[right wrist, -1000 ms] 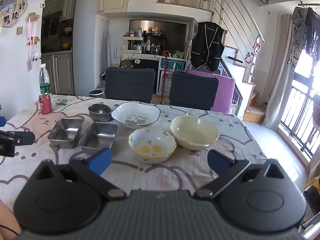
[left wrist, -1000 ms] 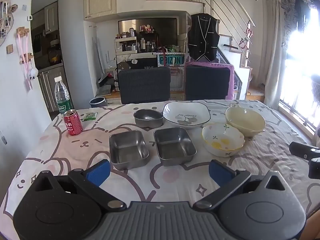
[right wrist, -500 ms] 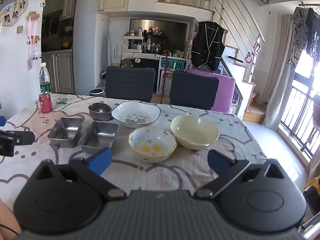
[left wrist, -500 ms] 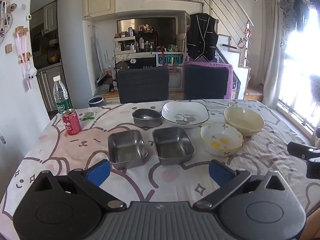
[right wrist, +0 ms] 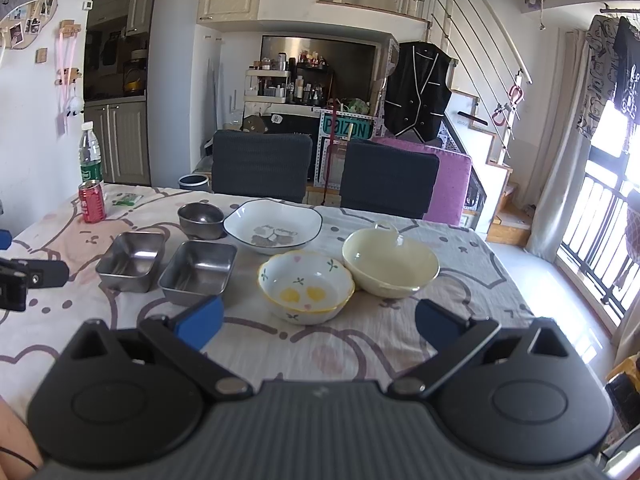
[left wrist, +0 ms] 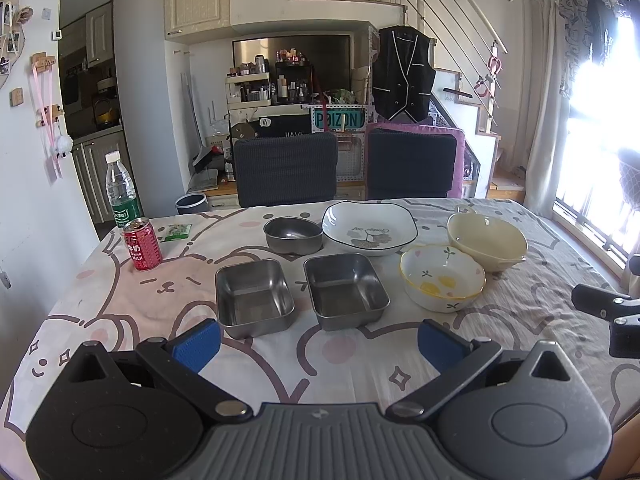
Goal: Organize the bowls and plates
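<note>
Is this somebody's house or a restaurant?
Most likely somebody's house, a dining area beside a kitchen. A table with a cartoon bunny cloth holds bowls, a vest hangs by the stairs, and kitchen cabinets stand on the left.

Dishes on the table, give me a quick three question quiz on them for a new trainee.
1. True or false: the flowered bowl is stacked inside the cream bowl.
2. How many square steel trays sit side by side: A two, B three, C four?
3. Fill in: both the left gripper and right gripper are ____ and hold nothing.

Key: 1 false, the two bowls sit beside each other. 2 A, the left tray and right tray. 3 open.
</note>
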